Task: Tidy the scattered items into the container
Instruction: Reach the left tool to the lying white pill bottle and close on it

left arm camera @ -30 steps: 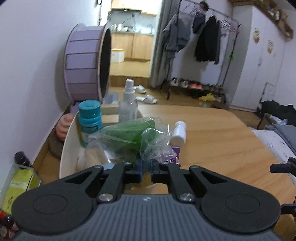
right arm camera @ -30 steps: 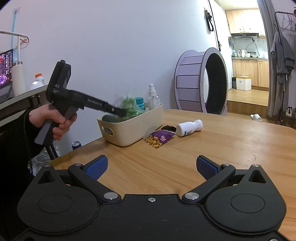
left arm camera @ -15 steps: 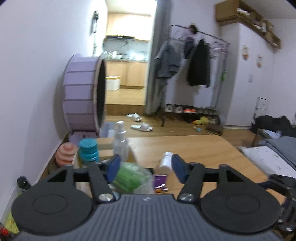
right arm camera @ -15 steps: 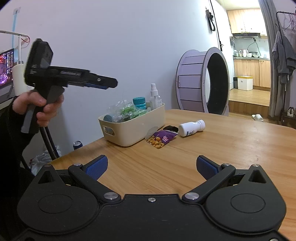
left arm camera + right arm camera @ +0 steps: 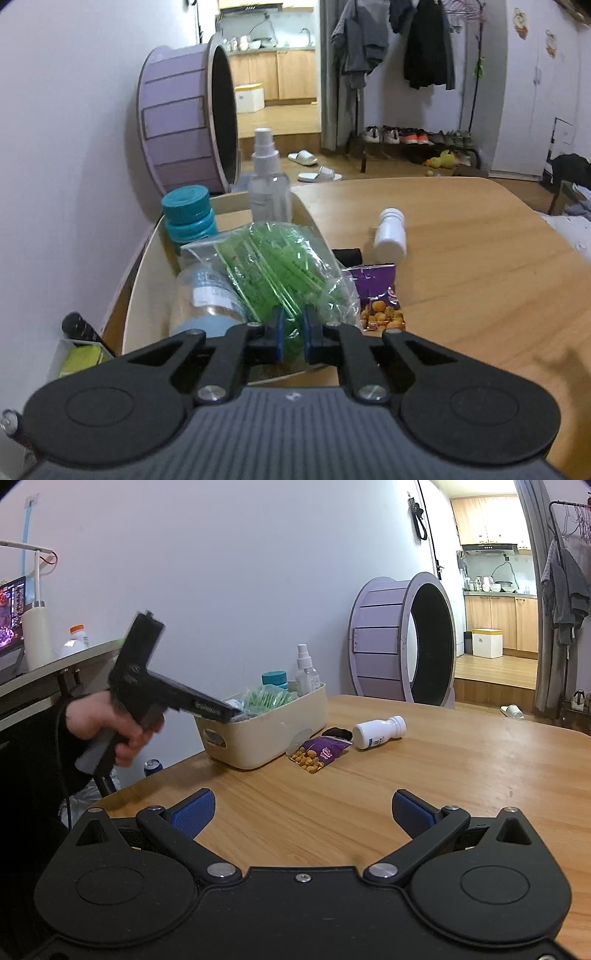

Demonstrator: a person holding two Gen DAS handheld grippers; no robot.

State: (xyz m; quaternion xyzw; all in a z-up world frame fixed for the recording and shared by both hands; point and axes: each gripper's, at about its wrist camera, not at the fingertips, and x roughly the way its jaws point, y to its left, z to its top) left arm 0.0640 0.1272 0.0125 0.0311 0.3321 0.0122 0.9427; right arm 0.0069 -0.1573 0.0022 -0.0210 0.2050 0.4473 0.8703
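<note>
A cream bin [image 5: 140, 280] [image 5: 258, 738] sits at the table's left. It holds a teal-capped jar [image 5: 188, 218], a spray bottle [image 5: 267, 181], a blue-lidded jar [image 5: 207, 302] and a clear bag of green sticks [image 5: 280, 269]. My left gripper [image 5: 293, 334] is over the bin's near end, its jaws nearly closed on the bag's near edge. It also shows in the right wrist view [image 5: 236, 712]. A purple snack packet [image 5: 376, 295] [image 5: 321, 751], a white bottle [image 5: 389, 236] [image 5: 376, 731] on its side and a small black item [image 5: 347, 254] lie beside the bin. My right gripper [image 5: 303, 812] is open and empty over the table.
A purple wheel [image 5: 188, 125] stands on the floor behind the table. The wall [image 5: 55, 147] runs close along the bin's left side. A drink can [image 5: 152, 766] and bags lie on the floor to the left. The table's far edge [image 5: 406, 179] curves behind the bottle.
My left gripper rose open above the bin half a second ago, leaving the green bag in it. It has now dropped back to the bin and closed on the bag's edge. The right gripper stayed still.
</note>
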